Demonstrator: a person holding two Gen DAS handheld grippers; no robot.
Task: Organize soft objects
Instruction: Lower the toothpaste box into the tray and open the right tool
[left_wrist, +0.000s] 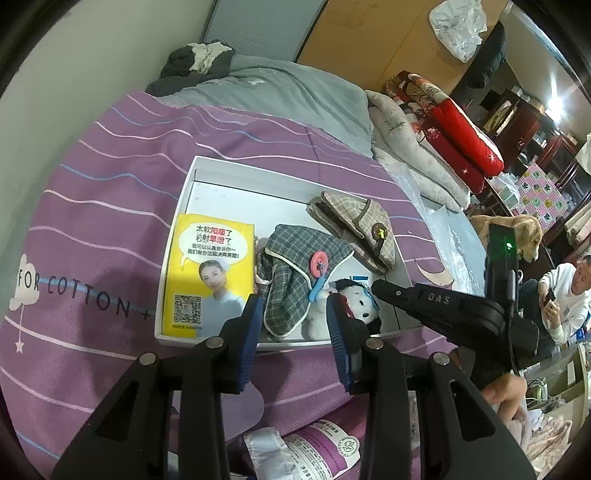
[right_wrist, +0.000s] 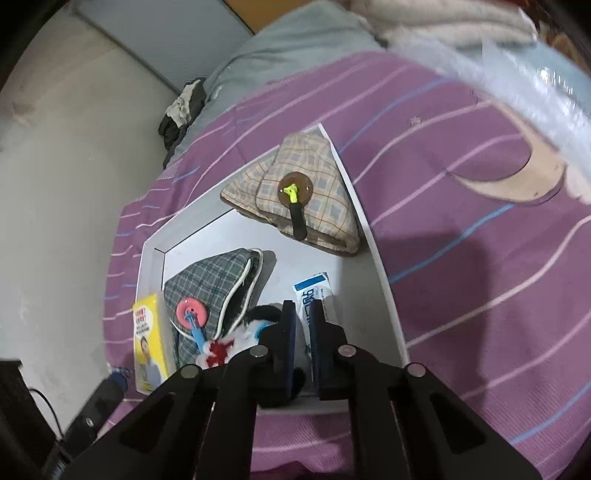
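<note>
On bed sheet (left_wrist: 110, 184): shallow white box (left_wrist: 240, 177), all task items inside it. Open sheet all round the box, most to the left and right. Clutter only past the bed's near edge.

Yellow leaflet (left_wrist: 210, 273) lies along the box's left wall, near-left corner. It's flat, stiffer than the rest and probably slick, so not a pinch target.

Beige pouch (left_wrist: 354, 225) is in the far-right corner, tight against the right wall. Grey pouch (left_wrist: 291, 266) is mid-box, reaching the near edge. Both are light, floppy fabric and will sag and unfold if lifted by one corner. Better to pinch a folded edge or next to the button tab. The buttons are hard and would likely slip.

Plush (left_wrist: 354, 306) sits at the near edge, touching the grey pouch's right side. It's light and squashy, so a mid-body or head grip should hold.

Small blue-white packet (right_wrist: 314, 291) lies by the right wall, near half, partly under the gripper.

Left gripper (left_wrist: 293, 301): jaws apart, nothing between them, hanging over the near edge between leaflet and plush.

Right gripper (right_wrist: 302, 306): jaws together, tip at the plush's head. Can't tell if it has pinched any fabric.

Low walls mean items should be lifted before going sideways. Far-left part of the box is bare, so there's room to set things there.
</note>
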